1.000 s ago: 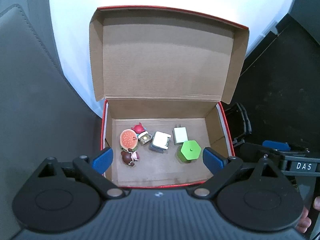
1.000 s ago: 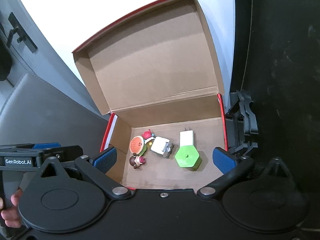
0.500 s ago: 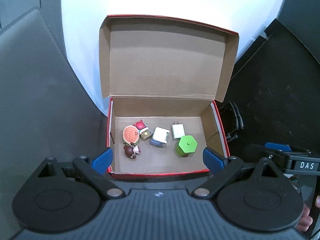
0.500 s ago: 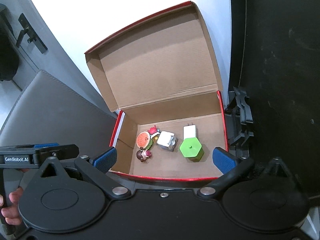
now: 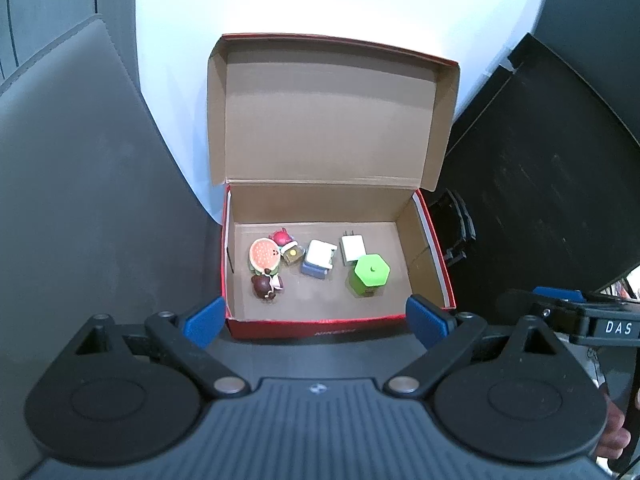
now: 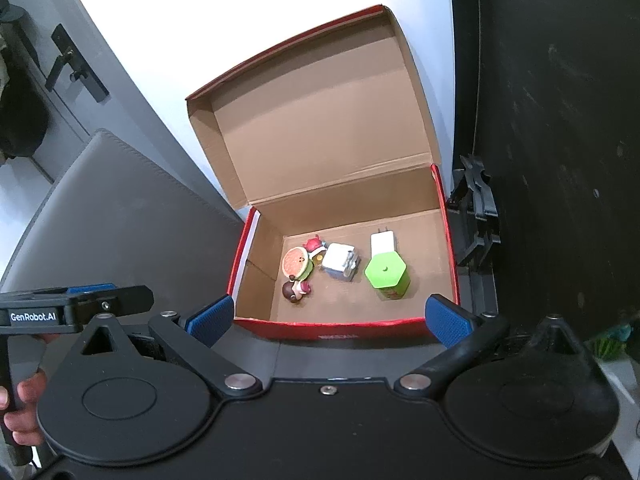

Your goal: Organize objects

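Ahead, open red box (image 5: 340, 324), beyond both empty, spread claws (image 5: 316, 318).

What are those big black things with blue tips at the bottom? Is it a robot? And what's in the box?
It's not a robot. A person holds a grabbing tool in each hand, and each tool has a camera looking out along its two blue-tipped fingers. One picture comes from the left tool, the other from the right tool. Both are wide open and hold nothing. You can even spot the person's hand gripping a handle.

In front sits a red cardboard box with its lid up. Inside lie a green six-sided block, a white plug, a white and blue cube, a watermelon toy and a few small figures beside it.
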Demonstrator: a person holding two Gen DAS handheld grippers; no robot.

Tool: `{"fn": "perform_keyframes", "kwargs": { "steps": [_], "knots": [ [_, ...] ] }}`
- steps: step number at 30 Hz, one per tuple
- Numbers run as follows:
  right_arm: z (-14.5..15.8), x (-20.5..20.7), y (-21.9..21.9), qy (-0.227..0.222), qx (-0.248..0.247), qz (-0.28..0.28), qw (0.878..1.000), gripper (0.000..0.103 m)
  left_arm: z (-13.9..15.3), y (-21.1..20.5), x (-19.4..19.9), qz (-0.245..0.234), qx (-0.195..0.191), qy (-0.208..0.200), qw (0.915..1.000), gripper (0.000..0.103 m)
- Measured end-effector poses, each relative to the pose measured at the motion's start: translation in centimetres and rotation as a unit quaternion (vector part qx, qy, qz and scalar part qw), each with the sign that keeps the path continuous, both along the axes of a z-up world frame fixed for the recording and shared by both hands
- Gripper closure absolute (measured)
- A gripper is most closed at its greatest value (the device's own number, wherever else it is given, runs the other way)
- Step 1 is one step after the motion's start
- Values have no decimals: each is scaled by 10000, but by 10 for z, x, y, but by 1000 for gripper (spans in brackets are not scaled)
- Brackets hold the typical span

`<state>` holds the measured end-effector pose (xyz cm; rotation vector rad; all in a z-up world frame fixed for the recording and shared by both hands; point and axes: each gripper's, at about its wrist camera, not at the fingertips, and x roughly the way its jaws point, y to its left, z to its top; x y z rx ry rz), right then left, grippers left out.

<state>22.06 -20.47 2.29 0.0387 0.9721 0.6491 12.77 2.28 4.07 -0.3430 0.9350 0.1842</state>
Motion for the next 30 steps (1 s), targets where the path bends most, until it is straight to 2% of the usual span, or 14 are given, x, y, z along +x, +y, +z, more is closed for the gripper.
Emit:
{"fn": "perform_keyframes", "kwargs": {
  "steps": [30],
  "knots": [
    [6,-66,-5,13,-89,85,9999,0,1,-17,-73,-116,128,-6,9999,7]
  ]
}}
